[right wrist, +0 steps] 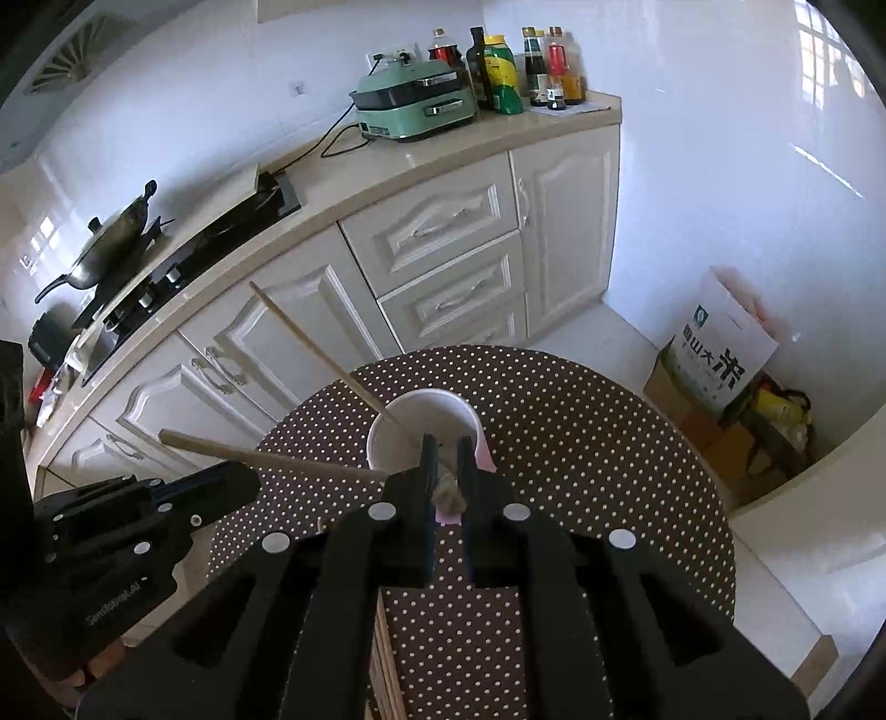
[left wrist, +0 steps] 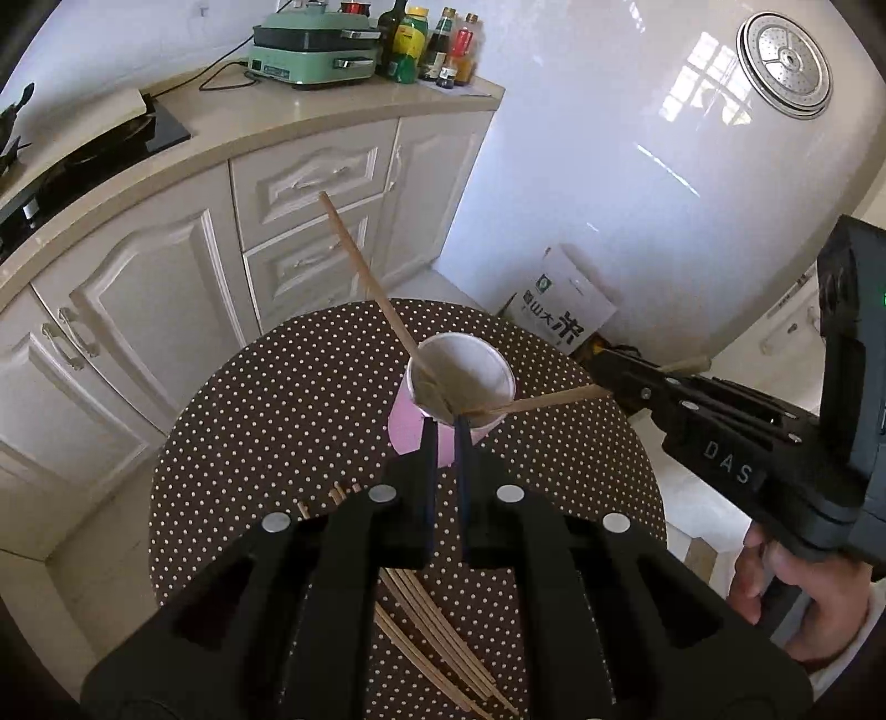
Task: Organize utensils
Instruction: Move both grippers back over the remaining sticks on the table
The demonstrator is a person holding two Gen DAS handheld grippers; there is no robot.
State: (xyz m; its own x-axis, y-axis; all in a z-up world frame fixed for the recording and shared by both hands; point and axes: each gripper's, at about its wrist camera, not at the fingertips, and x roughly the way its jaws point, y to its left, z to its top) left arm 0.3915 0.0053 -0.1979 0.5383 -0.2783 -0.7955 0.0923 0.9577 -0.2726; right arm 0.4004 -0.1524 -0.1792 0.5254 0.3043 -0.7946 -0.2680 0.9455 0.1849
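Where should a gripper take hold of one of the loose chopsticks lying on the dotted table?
Grip a loose chopstick near mid-length, coming straight down from above, jaws across its thin width. They lie flat and close together on the table, so an outer one is probably easiest.

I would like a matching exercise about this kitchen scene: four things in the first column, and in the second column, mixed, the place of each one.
Things:
1. paper cup
2. green electric cooker
3. rice bag
4. loose chopsticks

Places:
A. lying flat on the dotted table
B. low down, against the white wall
C. on the countertop, beside the bottles
D. upright on the dotted table, with a leaning chopstick inside

Pairs: 1-D, 2-C, 3-B, 4-A
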